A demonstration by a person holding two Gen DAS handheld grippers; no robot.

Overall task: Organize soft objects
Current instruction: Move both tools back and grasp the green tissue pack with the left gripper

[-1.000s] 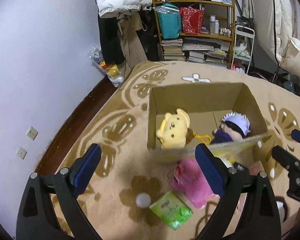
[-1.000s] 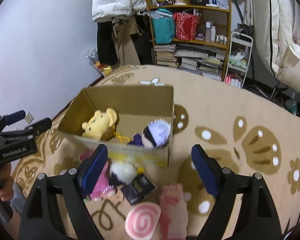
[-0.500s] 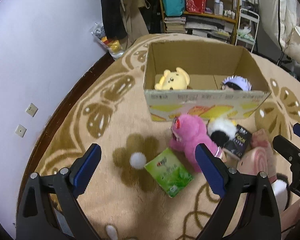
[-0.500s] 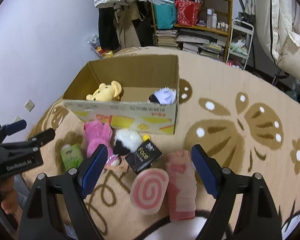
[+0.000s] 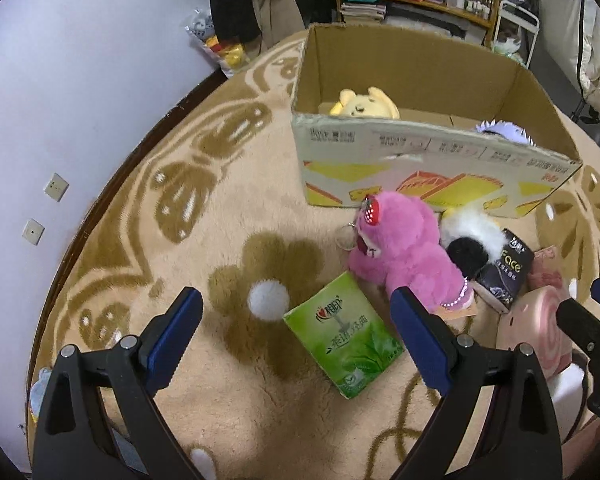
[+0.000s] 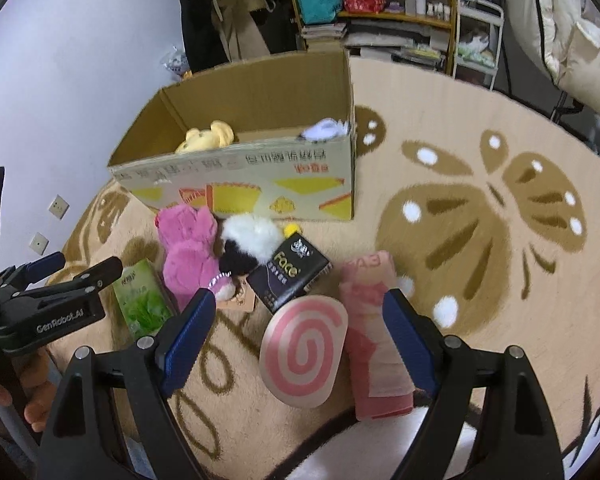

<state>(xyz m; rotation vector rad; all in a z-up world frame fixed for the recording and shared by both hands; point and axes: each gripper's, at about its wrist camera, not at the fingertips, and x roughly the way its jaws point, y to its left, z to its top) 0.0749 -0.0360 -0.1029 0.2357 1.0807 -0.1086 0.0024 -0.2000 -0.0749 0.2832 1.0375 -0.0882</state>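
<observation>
An open cardboard box (image 5: 420, 168) (image 6: 240, 184) stands on the rug with a yellow plush (image 5: 364, 106) (image 6: 206, 140) and a white-haired doll (image 5: 500, 130) (image 6: 326, 128) inside. In front of it lie a pink plush (image 5: 404, 248) (image 6: 186, 252), a black-and-white plush (image 5: 468, 240) (image 6: 248, 246), a green tissue pack (image 5: 342, 344) (image 6: 142, 302), a black tissue pack (image 5: 504, 270) (image 6: 288, 276), a pink spiral cushion (image 6: 304, 350) and a pink roll (image 6: 374, 336). My left gripper (image 5: 296, 340) hangs open above the green pack. My right gripper (image 6: 296, 344) hangs open above the spiral cushion.
A beige rug with brown butterfly patterns (image 6: 480, 220) covers the floor. A purple wall (image 5: 60, 80) with sockets runs along the left. Shelves with bags and books (image 6: 364, 4) and hanging coats stand behind the box. A hand (image 6: 36, 404) holds the left gripper's handle.
Both grippers have sunk toward the rug and tilted downward. The items in front of the box now appear larger and lie between the open fingers. Neither gripper's opening has changed.
</observation>
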